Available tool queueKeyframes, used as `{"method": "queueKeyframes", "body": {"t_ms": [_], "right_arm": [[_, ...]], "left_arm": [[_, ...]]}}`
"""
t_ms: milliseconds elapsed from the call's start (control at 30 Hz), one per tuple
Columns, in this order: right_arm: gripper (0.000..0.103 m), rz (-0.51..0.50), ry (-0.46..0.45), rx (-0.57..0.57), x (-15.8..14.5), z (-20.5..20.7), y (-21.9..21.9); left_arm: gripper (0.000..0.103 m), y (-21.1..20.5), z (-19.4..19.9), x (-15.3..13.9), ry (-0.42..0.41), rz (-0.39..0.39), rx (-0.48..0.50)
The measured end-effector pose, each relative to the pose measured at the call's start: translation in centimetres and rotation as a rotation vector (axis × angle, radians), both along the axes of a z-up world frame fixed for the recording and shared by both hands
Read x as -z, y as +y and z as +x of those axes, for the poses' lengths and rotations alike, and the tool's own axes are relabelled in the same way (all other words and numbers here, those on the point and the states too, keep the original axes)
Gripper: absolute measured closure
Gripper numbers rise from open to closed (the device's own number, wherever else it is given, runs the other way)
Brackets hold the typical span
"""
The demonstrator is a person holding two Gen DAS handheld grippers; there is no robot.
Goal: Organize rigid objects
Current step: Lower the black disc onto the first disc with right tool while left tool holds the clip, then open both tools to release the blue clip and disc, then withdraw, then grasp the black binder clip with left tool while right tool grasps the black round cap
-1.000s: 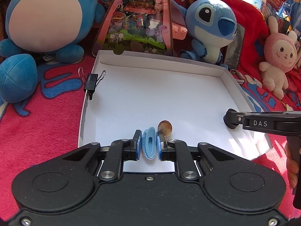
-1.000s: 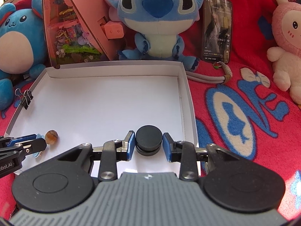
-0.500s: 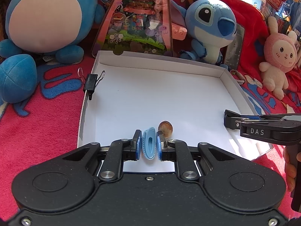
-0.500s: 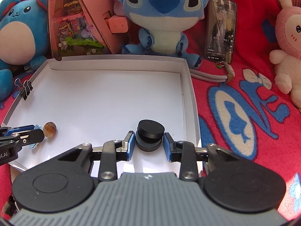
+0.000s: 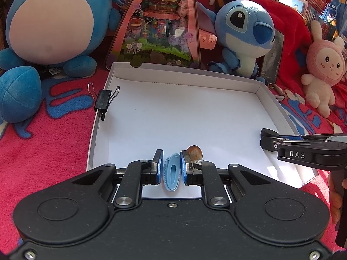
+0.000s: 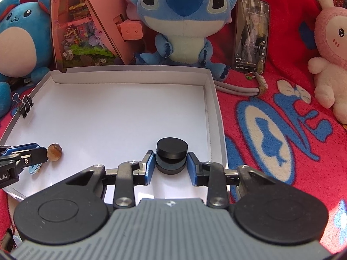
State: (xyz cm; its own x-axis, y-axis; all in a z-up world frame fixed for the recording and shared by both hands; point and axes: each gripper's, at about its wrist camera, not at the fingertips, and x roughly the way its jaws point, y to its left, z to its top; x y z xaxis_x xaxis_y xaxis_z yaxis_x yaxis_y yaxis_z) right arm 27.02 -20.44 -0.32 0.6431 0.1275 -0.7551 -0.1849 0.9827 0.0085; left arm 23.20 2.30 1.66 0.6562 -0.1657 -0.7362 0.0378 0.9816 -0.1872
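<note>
A white shallow box (image 5: 184,70) (image 6: 213,99) lies on a red blanket. Over the box's near edge, my left gripper (image 5: 171,162) (image 6: 32,153) is shut on a light blue oval clip (image 5: 172,173) (image 6: 35,169), which stands upright on the floor. A brown round shell-like piece (image 5: 194,151) (image 6: 54,152) sits just right of its right finger. Near the box's right wall, my right gripper (image 6: 170,164) (image 5: 269,139) straddles a small stack of black discs (image 6: 172,151). Its jaws are opening, with small gaps between the pads and the stack. The top disc sits slightly off-centre.
A black binder clip (image 5: 103,101) (image 6: 25,106) grips the box's left wall. Plush toys (image 6: 184,21), a pink triangular toy box (image 5: 160,26) and a phone (image 6: 251,32) crowd the far side. A pink bunny plush (image 5: 323,65) sits right. A hand (image 5: 335,195) holds the right gripper.
The right gripper's jaws have spread away from the black disc stack, whose top disc has shifted a little. The left gripper and blue clip have not moved.
</note>
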Motion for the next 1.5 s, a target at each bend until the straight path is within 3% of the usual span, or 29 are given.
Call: {"method": "queueKeyframes", "body": {"t_ms": [133,267,567,833,1500], "right_arm": [[0.056,0.006,-0.005,0.008,0.1,0.1,0.0],[0.048,0.041,-0.007,0.012,0.0,-0.2,-0.6],[0.03,0.12,-0.071,0.012,-2.2,-2.6,-2.8],[0.02,0.103,-0.157,-0.049,-3.4,-7.0,-3.6],[0.011,0.106,-0.231,-0.136,-2.8,-14.6,-3.7]], "left_arm": [[0.085,-0.1,0.4,0.0,0.003,-0.004,-0.006],[0.063,0.2,-0.1,-0.6,-0.002,-0.02,-0.002],[0.044,0.4,-2.8,-2.9,-0.059,0.007,0.038],[0.03,0.2,-7.2,-4.4,-0.118,0.003,0.084],[0.024,-0.6,-15.0,-4.1,-0.157,-0.012,0.148]]}}
